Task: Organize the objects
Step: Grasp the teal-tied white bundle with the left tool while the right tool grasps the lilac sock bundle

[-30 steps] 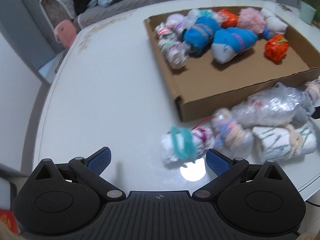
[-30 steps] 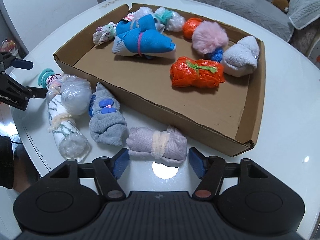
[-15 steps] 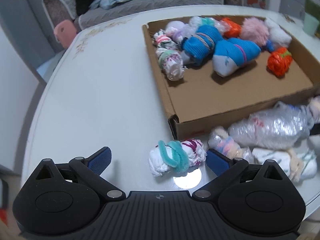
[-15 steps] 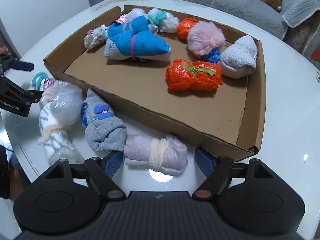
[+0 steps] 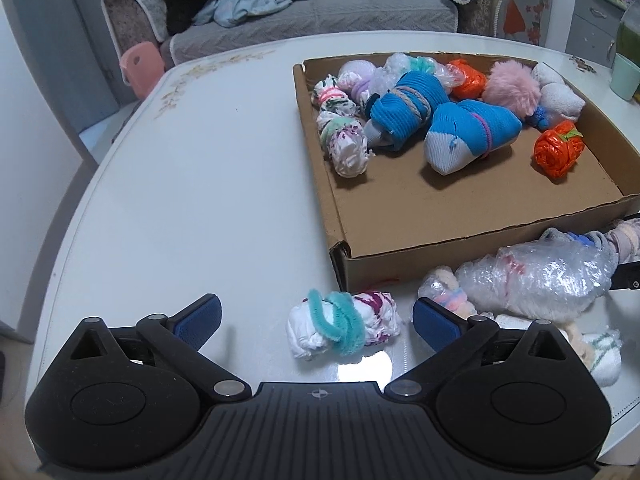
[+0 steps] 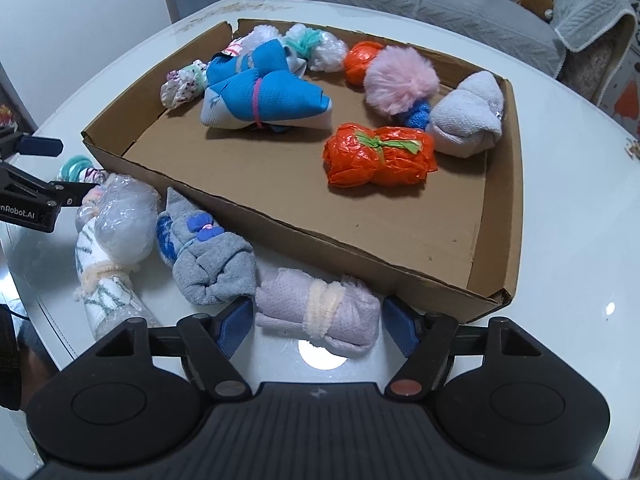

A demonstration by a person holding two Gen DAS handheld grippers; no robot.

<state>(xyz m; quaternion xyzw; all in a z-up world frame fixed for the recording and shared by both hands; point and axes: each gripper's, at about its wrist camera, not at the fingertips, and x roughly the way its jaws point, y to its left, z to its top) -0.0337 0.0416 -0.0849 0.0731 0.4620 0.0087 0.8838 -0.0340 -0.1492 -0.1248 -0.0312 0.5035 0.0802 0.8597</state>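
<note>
A shallow cardboard box (image 5: pixel 480 216) (image 6: pixel 304 216) on the white table holds several rolled sock bundles. My left gripper (image 5: pixel 316 320) is open, its jaws on either side of a white bundle tied with a teal pipe cleaner (image 5: pixel 344 324) lying on the table by the box corner. My right gripper (image 6: pixel 318 320) is open around a lilac bundle tied with a cream band (image 6: pixel 320 308), which lies against the box's near wall. The left gripper also shows in the right wrist view (image 6: pixel 52 168).
Beside the box lie a bubble-wrapped bundle (image 5: pixel 540 276) (image 6: pixel 124 220), a grey bundle with a blue bow (image 6: pixel 208 256) and a white green-striped bundle (image 6: pixel 100 292). A grey sofa with clothes (image 5: pixel 304 4) stands behind the table. A pale green cup (image 5: pixel 624 76) stands far right.
Both grippers have moved closer to their bundles. The teal-tied bundle now sits further between the left jaws, and the lilac bundle further between the right jaws. Both stay open.
</note>
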